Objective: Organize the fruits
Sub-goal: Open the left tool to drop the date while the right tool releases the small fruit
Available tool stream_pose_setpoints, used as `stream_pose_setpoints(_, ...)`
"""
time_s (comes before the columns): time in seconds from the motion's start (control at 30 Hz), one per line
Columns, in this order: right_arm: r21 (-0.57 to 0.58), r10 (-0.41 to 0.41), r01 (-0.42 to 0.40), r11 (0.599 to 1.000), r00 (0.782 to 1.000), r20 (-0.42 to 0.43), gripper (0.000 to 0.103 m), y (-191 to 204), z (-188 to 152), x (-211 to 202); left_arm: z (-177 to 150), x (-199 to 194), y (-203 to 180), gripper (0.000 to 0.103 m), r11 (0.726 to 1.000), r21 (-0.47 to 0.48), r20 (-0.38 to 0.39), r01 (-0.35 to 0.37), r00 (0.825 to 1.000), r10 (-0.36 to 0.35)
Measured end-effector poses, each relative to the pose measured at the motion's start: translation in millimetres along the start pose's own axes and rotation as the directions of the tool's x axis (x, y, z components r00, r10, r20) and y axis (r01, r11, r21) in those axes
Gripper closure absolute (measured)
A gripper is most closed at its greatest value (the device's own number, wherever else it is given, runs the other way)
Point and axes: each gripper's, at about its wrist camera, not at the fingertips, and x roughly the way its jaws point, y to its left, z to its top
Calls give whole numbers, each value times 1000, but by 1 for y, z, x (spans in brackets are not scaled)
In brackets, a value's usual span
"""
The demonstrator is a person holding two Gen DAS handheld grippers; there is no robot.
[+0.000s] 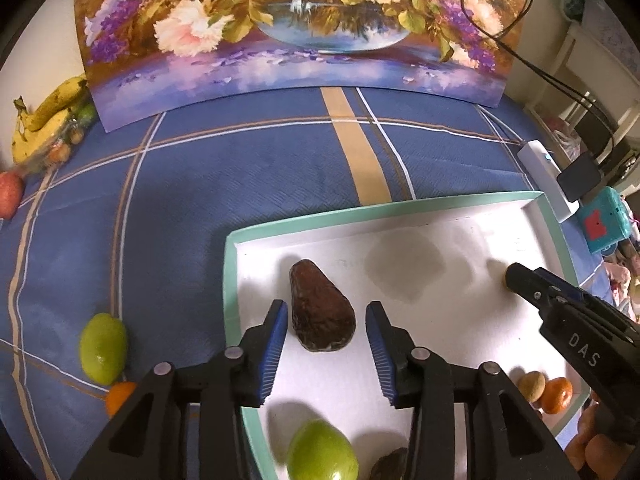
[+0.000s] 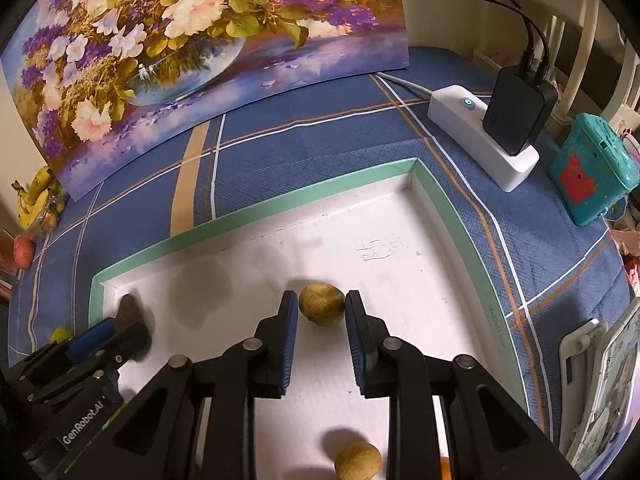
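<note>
A: Our left gripper (image 1: 326, 344) has its jaws wide, straddling the brown avocado (image 1: 322, 308) without touching; our right gripper (image 2: 322, 332) has narrower jaws flanking a yellowish fruit (image 2: 322, 304), contact unclear.

B: So the tray (image 2: 256, 212) is partly filled. A green fruit (image 1: 103, 348) and bananas (image 1: 44, 116) remain on the blue-clothed counter (image 1: 200, 168); the tray's far half is free.
</note>
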Motion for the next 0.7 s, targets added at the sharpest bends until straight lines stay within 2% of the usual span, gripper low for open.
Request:
stream_pose_setpoints(0.07,-4,-5,5,1000,1000,-1,66,1,0,-2,0,-6,1,59,1000,7,6,-6,1000,6)
stream_pose_setpoints(0.27,-16,-7,7,1000,1000,6,66,6,-3,-14,0,-30,5,59,1000,11,40,-3,999,3)
stream_pose_setpoints(0.47,-44,-20,21,999,1000,21,66,16,-9,-32,-4,-48,21,59,999,-14,60,-32,998,33)
stream_pose_setpoints(0.53,-50,-25,27,998,999,24,66,20,-10,-37,-6,-51,28,51,998,-29,59,-52,997,54)
stream_pose_setpoints(0.57,-53,-29,30,998,999,25,66,21,-11,-38,-7,-52,33,39,997,-38,61,-70,996,72)
stream_pose_setpoints(0.6,-55,-36,37,998,999,26,65,22,-13,-40,-8,-54,37,33,996,-46,65,-81,994,84)
stream_pose_setpoints(0.63,-56,-42,44,997,999,25,60,23,-13,-41,-9,-55,40,33,995,-53,68,-90,993,93)
stream_pose_setpoints(0.67,-58,-48,50,997,999,24,48,23,-14,-42,-10,-56,44,32,993,-61,68,-98,992,102)
stream_pose_setpoints(0.7,-59,-57,59,997,998,24,42,24,-16,-42,-11,-56,48,31,992,-73,67,-104,992,109)
